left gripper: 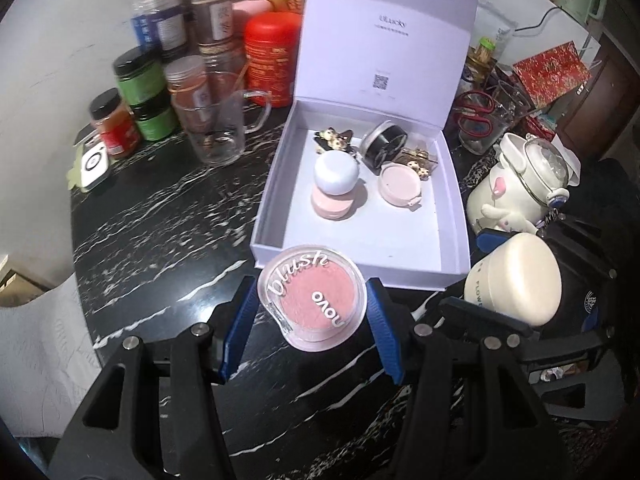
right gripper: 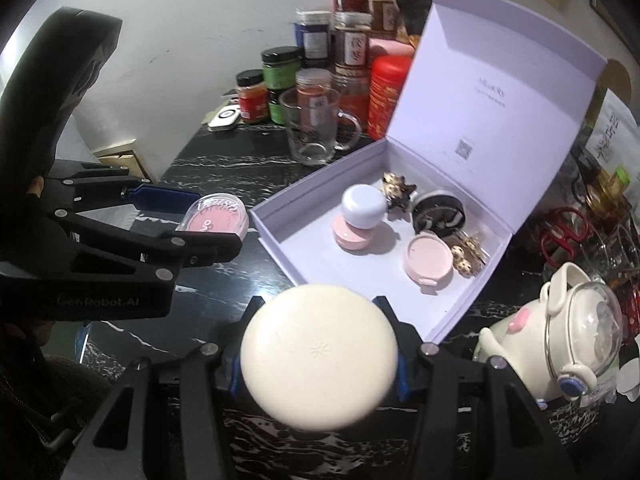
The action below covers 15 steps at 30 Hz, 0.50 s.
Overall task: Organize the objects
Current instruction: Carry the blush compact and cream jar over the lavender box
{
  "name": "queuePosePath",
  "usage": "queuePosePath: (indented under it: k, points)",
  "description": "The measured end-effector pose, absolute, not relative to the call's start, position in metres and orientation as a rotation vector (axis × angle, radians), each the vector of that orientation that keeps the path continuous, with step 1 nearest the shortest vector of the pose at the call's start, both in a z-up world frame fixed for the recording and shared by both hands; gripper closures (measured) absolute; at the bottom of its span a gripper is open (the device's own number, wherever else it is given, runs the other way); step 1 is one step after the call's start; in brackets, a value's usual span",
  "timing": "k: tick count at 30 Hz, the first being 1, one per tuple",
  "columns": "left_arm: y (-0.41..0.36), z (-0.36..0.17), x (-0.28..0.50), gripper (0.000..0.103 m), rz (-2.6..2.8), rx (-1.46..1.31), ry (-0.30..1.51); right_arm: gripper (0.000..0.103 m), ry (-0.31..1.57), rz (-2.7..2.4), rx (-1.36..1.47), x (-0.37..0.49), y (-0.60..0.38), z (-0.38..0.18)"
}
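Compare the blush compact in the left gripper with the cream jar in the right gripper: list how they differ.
The blush compact is flat with a clear lid showing pink powder; the cream jar is taller, opaque and off-white. The compact's lid carries large "blush" lettering, while the jar's lid is plain apart from a faint mark. The left gripper pinches the compact by its thin edges; the right gripper clamps the jar's body. Both are round and held just short of the open white box.

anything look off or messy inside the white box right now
One oddity: in the white box, the white domed jar sits partly on the pink round compact, tilted rather than flat. Nothing looks spilled or broken. The blush compact and cream jar are held outside the box.
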<state>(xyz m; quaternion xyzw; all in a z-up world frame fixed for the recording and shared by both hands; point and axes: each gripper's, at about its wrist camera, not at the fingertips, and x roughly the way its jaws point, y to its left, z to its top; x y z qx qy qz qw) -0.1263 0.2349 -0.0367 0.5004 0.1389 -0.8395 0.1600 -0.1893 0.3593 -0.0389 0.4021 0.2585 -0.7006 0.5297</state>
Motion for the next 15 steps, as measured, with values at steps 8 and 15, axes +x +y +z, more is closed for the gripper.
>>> queuePosePath:
  k: [8, 15]
  points:
    - [0.235, -0.053, -0.162, 0.051, -2.395, 1.497, 0.386, 0.048, 0.602, -1.675, 1.004, -0.217, 0.353, -0.056]
    - [0.230, -0.064, -0.187, 0.050, -2.399, 1.544, 0.342, 0.048, 0.616, -1.686, 1.010, -0.233, 0.344, -0.069]
